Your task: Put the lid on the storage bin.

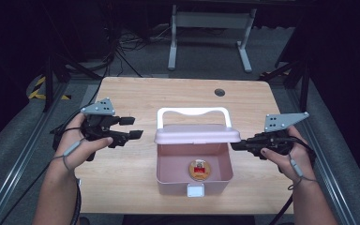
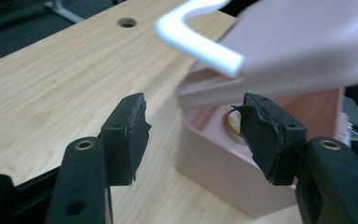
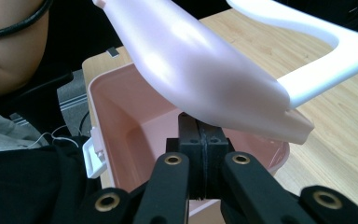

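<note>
A pink storage box (image 1: 193,171) is found on the desk (image 1: 131,93), set close to the near edge and roughly midway between the left and right edges. Its lid (image 1: 197,135) is raised and tilted toward the far edge, with the white handle (image 1: 192,112) standing above it. A small round item (image 1: 200,169), gold-rimmed with a red centre, is seen lying on the floor of the box. The right tool (image 1: 236,146) is positioned at the right end of the lid, its jaws pressed fully together; in the right gripper view the closed tips (image 3: 203,140) sit just under the lid's edge, so the lid appears to be propped rather than pinched, though contact cannot be confirmed. The left tool (image 1: 133,127) is held left of the box, apart from it, jaws spread wide with nothing between them. The step in hand is judged to be holding the box open while its contents are approached. The next move is judged to call for the left tool to be carried over the rim and lowered onto the round item, with the lid kept steady.
</note>
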A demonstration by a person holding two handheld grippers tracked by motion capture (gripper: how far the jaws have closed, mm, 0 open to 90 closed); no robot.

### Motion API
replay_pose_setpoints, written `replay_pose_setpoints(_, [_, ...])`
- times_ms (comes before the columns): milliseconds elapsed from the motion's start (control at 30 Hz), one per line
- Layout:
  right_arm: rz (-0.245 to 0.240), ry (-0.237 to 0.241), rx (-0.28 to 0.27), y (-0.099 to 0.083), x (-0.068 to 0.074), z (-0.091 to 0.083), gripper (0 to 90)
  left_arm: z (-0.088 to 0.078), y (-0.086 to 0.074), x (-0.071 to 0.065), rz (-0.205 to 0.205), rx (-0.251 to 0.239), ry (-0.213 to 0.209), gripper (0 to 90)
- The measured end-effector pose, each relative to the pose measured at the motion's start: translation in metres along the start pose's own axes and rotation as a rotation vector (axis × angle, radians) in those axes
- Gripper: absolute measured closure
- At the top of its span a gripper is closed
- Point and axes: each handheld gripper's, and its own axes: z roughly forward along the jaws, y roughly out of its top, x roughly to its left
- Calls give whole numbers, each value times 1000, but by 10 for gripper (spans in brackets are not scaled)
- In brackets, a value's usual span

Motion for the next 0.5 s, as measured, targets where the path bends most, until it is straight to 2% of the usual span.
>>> replay_pose_setpoints(133, [0, 8, 17, 0, 0, 1, 898, 0, -3, 9, 6, -11, 43, 429])
replay_pose_setpoints(267, [0, 18, 41, 0, 1, 2, 898, 3, -3, 10, 2, -12, 30, 425])
replay_pose_setpoints(500, [-5, 40, 84, -1, 4, 4, 897, 6, -3, 11, 1, -7, 53, 428])
